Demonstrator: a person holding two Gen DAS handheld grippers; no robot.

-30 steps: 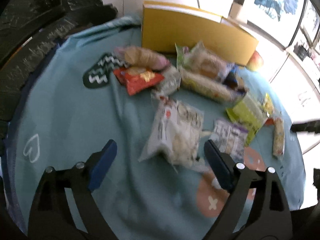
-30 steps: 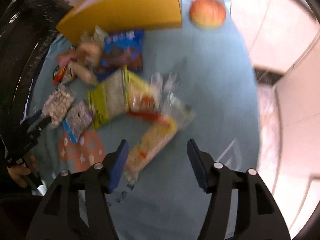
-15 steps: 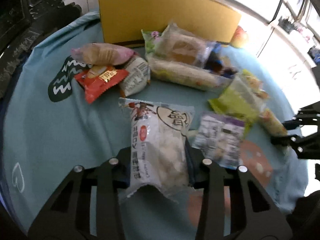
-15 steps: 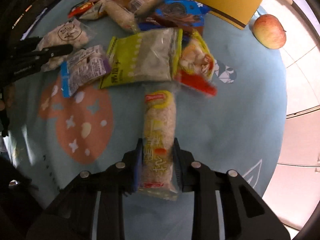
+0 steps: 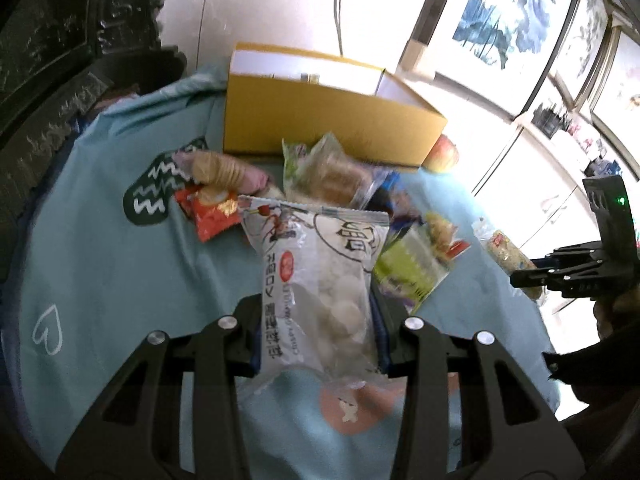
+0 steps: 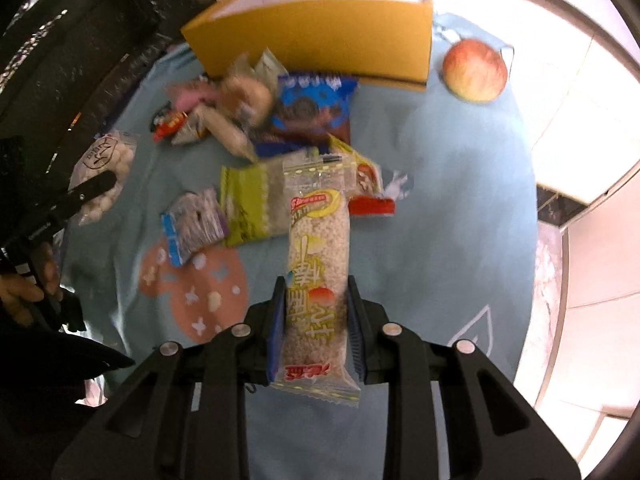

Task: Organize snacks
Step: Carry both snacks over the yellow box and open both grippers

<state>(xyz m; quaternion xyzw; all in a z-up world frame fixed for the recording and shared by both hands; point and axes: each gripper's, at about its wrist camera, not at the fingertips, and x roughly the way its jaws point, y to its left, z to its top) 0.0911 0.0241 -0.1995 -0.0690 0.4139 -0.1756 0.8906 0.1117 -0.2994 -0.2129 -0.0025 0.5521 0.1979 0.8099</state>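
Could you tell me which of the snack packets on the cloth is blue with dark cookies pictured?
The blue cookie packet just before the yellow box; the others are green, red, pink or clear.

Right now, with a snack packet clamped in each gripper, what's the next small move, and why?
Probably carry both toward the open yellow box and drop them in. The left gripper grips the white packet, the right gripper the long rice bar, both seemingly lifted clear of the blue cloth, and the box sits just behind the pile.
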